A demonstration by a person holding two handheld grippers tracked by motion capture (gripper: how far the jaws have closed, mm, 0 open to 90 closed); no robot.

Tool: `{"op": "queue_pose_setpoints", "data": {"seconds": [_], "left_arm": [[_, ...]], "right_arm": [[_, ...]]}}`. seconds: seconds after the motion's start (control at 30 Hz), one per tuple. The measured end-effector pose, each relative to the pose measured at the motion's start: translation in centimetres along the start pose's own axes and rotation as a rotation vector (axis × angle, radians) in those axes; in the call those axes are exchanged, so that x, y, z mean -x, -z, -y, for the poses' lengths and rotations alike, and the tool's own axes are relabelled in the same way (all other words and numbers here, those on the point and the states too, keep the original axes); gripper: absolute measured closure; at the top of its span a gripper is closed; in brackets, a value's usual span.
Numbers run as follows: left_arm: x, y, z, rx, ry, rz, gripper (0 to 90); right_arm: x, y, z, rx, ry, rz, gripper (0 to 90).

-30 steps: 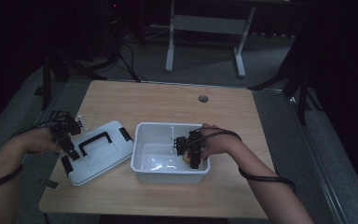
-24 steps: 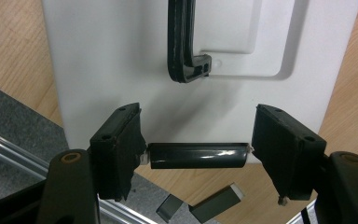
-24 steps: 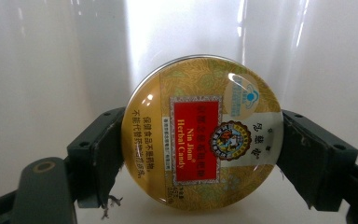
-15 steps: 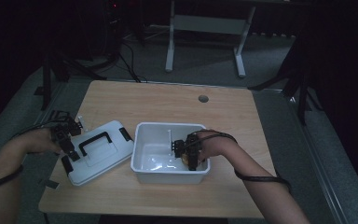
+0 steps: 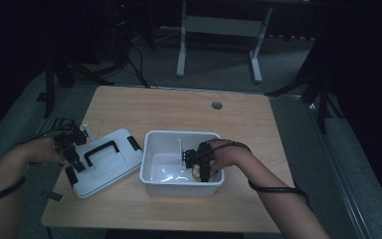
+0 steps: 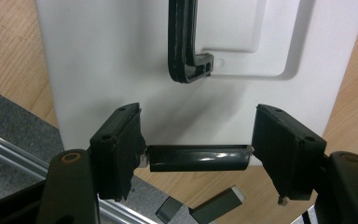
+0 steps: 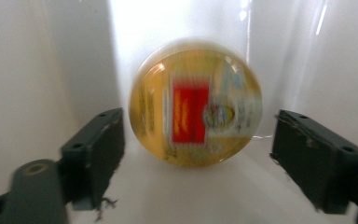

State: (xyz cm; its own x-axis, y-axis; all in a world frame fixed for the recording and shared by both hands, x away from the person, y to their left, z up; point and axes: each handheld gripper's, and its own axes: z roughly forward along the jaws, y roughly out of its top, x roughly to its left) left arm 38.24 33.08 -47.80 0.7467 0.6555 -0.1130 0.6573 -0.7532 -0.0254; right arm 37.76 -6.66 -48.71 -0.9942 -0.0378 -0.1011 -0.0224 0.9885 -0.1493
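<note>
1. The fingers point(image 7: 93, 158) of the right gripper point(image 7: 196, 158) stand wide apart on either side of a round, yellow-lidded container with a red label point(image 7: 196, 102), and neither finger touches it.
2. That container lies on the floor of a white rectangular plastic bin point(image 5: 151, 172), close to the bin's near right corner; in the high view it shows as a small orange-tan spot point(image 5: 197, 173) just under the right gripper point(image 5: 203, 167).
3. The fingers point(image 6: 119, 149) of the left gripper point(image 6: 198, 156) are closed on a black latch clip point(image 6: 198, 158) at the edge of a white flat plastic lid point(image 6: 112, 60), one finger at each end of the clip.
4. The lid point(image 5: 114, 167) lies flat on the light wooden counter point(image 5: 179, 107), just left of the bin, its black carry handle point(image 5: 99, 152) facing up.
5. In the high view the left gripper point(image 5: 68, 149) sits at the lid's left edge, with the person's forearm behind it.
6. The right forearm reaches over the bin's right wall, a black cable looped around it.
7. A small round grommet hole point(image 5: 217, 105) marks the counter's far side.
</note>
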Motion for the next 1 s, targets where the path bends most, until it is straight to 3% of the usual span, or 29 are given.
{"op": "queue_pose_setpoints", "data": {"seconds": [0.17,0.63,1.0], "left_arm": [[0.0,0.1,0.0,-0.002,0.0,-0.002,32.7],[0.1,0.4,-0.1,-0.004,-0.003,-0.005,32.8],[0.1,0.6,0.0,-0.002,0.007,-0.003,32.8]], "right_arm": [[0.2,1.0,0.2,0.026,-0.015,0.007,16.1],[0.5,6.0,2.1,0.144,-0.004,0.017,13.9],[0.8,9.7,4.7,0.178,-0.005,0.039,14.4]]}}
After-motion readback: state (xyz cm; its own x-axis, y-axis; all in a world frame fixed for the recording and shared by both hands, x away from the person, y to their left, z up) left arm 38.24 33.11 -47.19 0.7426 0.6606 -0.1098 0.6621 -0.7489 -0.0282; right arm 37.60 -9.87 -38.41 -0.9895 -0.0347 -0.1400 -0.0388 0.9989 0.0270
